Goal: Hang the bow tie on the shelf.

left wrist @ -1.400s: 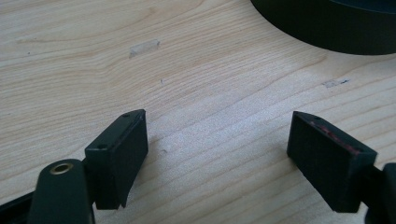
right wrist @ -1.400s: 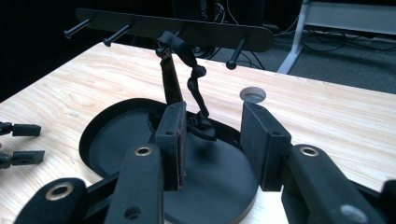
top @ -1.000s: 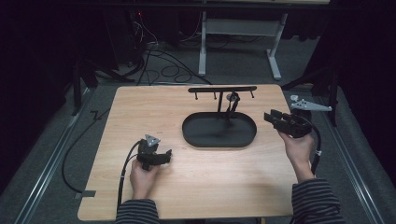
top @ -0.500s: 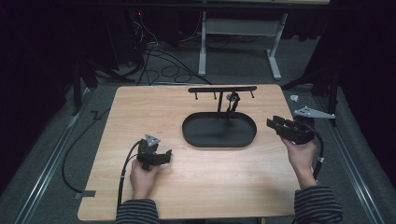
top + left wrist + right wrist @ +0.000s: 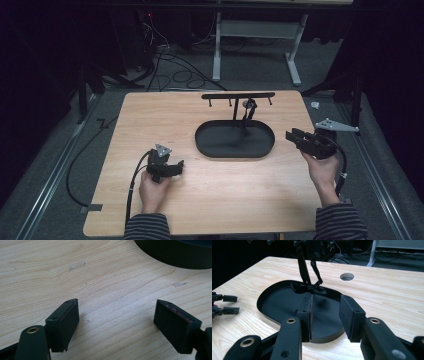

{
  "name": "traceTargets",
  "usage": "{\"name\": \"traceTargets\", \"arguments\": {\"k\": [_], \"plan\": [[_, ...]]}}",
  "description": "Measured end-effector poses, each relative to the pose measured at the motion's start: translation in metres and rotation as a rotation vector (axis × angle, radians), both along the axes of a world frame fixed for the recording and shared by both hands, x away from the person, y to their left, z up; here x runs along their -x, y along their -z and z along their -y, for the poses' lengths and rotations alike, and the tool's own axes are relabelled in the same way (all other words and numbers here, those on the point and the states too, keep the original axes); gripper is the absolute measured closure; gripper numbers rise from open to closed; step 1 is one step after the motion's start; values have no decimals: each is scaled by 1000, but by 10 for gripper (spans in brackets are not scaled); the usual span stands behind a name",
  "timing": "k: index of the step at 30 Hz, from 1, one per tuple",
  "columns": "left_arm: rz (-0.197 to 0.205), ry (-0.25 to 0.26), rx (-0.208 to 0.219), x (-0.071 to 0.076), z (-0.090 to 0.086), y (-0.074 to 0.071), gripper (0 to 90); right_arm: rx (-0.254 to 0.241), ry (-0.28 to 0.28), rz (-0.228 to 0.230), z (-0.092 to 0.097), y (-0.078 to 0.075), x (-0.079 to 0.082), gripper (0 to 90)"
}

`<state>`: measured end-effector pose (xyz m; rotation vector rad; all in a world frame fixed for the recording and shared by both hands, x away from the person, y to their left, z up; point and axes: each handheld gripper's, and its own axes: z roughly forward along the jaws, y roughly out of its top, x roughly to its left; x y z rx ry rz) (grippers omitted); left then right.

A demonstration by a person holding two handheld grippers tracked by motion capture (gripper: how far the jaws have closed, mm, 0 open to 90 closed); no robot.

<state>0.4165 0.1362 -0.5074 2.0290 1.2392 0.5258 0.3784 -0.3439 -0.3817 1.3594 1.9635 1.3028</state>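
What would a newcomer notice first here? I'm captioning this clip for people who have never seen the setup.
Probably the black oval tray with its T-shaped hanger stand, at the middle of the wooden table. Then the two hand-held tools: the left gripper near the front and the right gripper at the tray's right, both open.

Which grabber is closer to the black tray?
The right hand-held gripper, just past the tray's right end and pointing at it. The left hand-held gripper sits farther off, lower left.

Table [image 5: 210, 195] evenly lit from above; surroundings dark; soft shadows; high view slightly grainy.
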Motion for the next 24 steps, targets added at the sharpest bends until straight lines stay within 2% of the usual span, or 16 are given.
{"name": "traceTargets", "arguments": {"k": [24], "plan": [[-1, 0, 0, 0, 0, 0, 209, -20, -7, -28, -2, 17, 7, 656]]}}
